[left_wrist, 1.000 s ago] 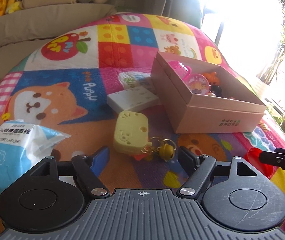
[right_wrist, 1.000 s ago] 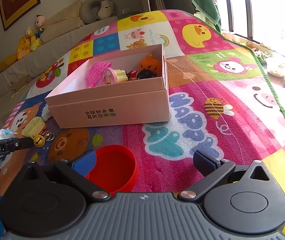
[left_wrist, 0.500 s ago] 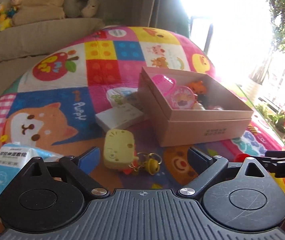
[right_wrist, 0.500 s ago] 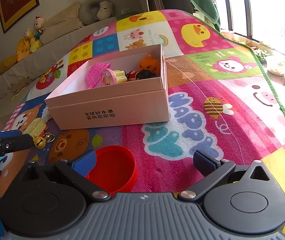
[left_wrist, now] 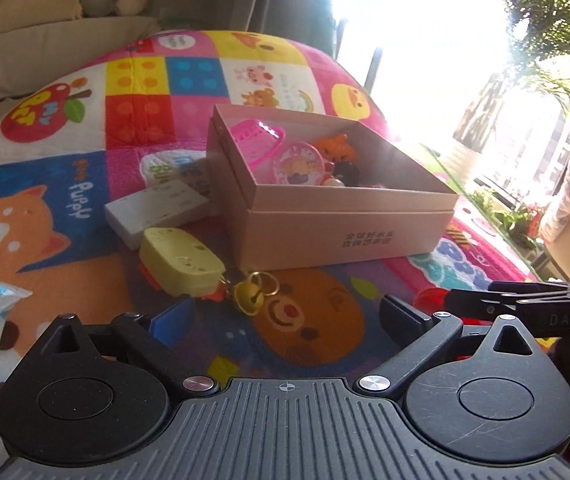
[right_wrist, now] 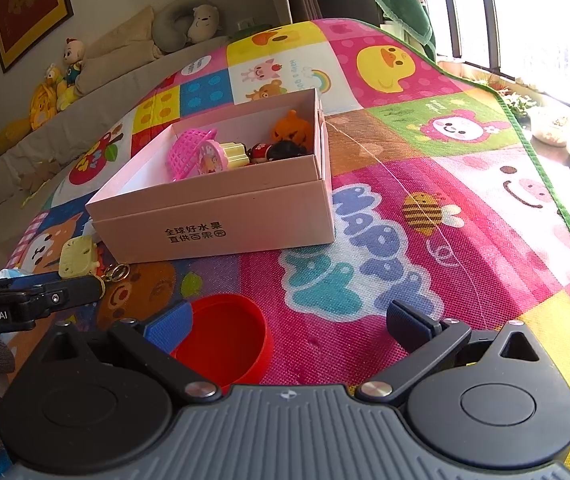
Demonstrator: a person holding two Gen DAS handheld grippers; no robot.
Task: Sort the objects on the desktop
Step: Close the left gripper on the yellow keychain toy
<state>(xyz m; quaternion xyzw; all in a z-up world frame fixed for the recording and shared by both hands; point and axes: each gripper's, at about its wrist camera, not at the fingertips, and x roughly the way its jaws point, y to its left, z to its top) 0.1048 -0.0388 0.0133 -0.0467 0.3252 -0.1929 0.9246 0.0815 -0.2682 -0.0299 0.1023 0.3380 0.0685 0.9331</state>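
Both grippers stand released: left gripper (left_wrist: 285,312) near the yellow keychain toy (left_wrist: 181,266), right gripper (right_wrist: 289,320) with the red cap (right_wrist: 225,340) against its left finger. Likely hazards: the cap skidding away, or the bell (left_wrist: 248,296) snagging on the pink box (left_wrist: 345,232) rim.

Both tongs (left_wrist: 285,314) (right_wrist: 289,318) wide open, empty.

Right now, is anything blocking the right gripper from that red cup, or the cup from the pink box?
Nothing visible. The red cup lies by the open right gripper's left finger, with only bare mat up to the pink box.
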